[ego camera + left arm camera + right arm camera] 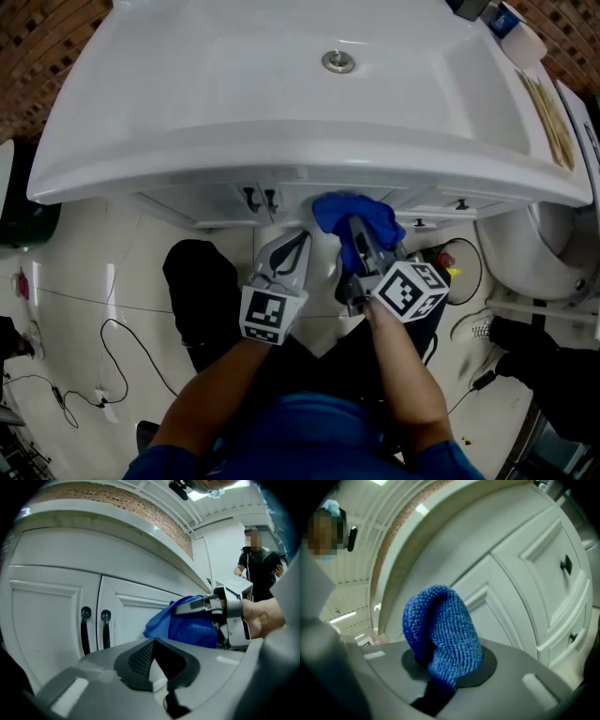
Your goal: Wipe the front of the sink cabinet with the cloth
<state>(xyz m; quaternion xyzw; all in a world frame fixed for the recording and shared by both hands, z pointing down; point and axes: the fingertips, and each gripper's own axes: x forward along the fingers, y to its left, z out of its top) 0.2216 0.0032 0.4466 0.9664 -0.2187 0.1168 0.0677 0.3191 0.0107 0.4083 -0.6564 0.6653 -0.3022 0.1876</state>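
The white sink cabinet front (pixel 217 201) runs under the basin's rim, with two black door handles (pixel 259 198) at its middle. A blue cloth (pixel 352 214) is bunched against the cabinet just right of those handles, and my right gripper (pixel 357 232) is shut on it. The right gripper view shows the cloth (pixel 441 629) folded over between the jaws of that gripper (pixel 439 670), close to a door panel (pixel 506 606). My left gripper (pixel 297 236) hangs just left of the cloth, shut and holding nothing. In the left gripper view, the handles (pixel 94 629) lie left of the cloth (pixel 190 626).
The white basin with its drain (pixel 338 61) overhangs the cabinet. A toilet (pixel 536 239) stands at the right. Cables (pixel 111 349) and a black object (pixel 199 281) lie on the tiled floor. A person (pixel 258 571) stands beyond the cabinet. Drawers with a dark knob (pixel 566 565) sit further right.
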